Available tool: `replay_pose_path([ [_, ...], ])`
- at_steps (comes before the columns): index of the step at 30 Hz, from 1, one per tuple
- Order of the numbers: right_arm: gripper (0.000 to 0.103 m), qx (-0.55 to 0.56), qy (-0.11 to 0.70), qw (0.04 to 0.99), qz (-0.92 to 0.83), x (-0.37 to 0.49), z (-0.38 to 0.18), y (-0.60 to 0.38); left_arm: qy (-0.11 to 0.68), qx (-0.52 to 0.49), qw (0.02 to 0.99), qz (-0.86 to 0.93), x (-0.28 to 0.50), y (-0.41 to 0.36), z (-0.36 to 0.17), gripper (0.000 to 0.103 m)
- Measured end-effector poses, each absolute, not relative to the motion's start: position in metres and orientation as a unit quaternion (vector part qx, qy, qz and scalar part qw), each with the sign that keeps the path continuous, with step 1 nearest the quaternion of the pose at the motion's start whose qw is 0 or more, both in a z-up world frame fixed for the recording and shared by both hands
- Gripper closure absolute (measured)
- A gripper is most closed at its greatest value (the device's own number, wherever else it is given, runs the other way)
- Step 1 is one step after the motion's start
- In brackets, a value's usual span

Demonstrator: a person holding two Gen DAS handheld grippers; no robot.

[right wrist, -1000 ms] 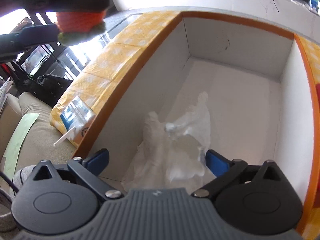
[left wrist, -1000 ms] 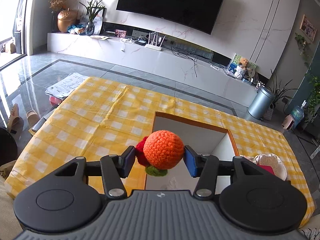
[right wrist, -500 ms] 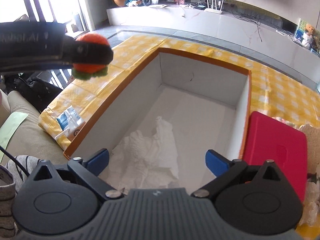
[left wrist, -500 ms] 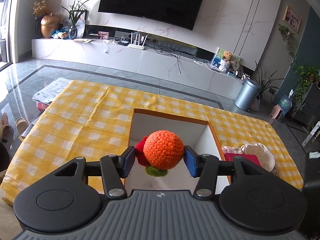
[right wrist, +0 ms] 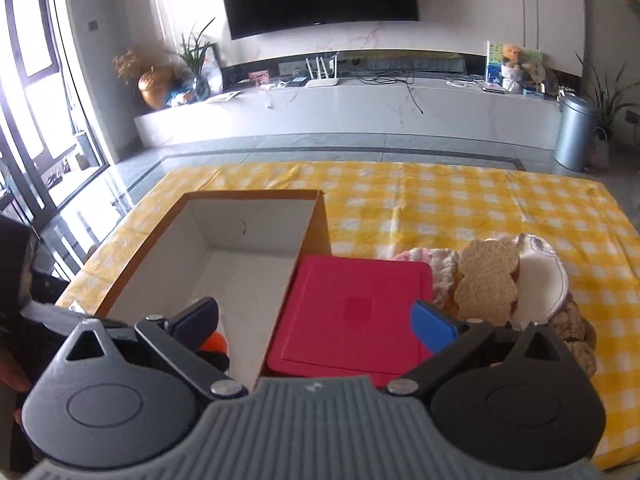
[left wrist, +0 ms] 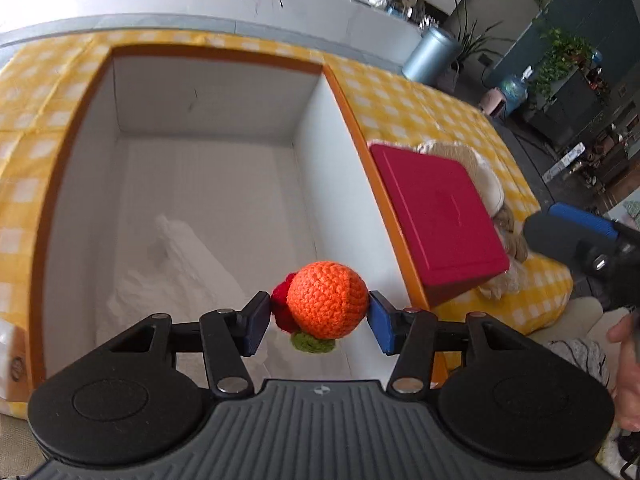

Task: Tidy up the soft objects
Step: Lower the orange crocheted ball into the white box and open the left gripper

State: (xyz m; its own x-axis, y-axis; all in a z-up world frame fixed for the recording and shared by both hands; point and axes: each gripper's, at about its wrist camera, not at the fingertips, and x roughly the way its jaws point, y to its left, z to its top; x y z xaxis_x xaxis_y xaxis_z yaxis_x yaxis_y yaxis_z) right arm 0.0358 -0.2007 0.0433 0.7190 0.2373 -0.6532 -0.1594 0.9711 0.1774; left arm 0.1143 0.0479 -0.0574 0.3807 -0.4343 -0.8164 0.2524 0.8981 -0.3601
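My left gripper [left wrist: 316, 312] is shut on an orange crocheted ball [left wrist: 327, 299] with red and green knitted bits under it. It hangs over the near part of the open white box with the orange rim [left wrist: 208, 92], which holds crumpled white cloth [left wrist: 176, 272]. My right gripper [right wrist: 314, 320] stands open and empty above the box's right wall and a red lid [right wrist: 356, 316]. A pile of soft knitted pieces [right wrist: 492, 280] lies right of the lid. The orange ball [right wrist: 216, 340] peeks out behind the right gripper's left finger.
The yellow checked tablecloth [right wrist: 460, 208] covers the table. The red lid [left wrist: 436, 212] leans against the box's right wall. A person's hand [left wrist: 628, 368] shows at the right edge. Beyond the table are a TV wall, a low console and a metal bin [right wrist: 576, 132].
The left gripper has tipped downward and come low over the box with the ball. The right gripper has lifted out of the box and swung right, over the red lid.
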Motion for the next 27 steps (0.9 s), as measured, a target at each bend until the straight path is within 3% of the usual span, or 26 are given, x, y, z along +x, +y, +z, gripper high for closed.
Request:
replay_pose_path([
  [10,0.002,0.149,0.352,0.922,0.055,0.039,0.028,-0.235,0.559,-0.044,0.798,-0.220,0.108,0.020,-0.082,0.043],
  [12,0.002,0.158,0.349,0.922,0.051,0.038,0.029,-0.238,0.558,-0.043,0.799,-0.220,0.108,0.021,-0.082,0.036],
  [16,0.002,0.155,0.348,0.923,0.050,0.036,0.030,-0.239,0.549,-0.045,0.813,-0.189,0.112,0.024,-0.078,0.009],
  [27,0.002,0.146,0.355,0.922,0.055,0.038,0.029,-0.231,0.507,-0.032,0.839,-0.197,0.097,0.027,-0.064,0.007],
])
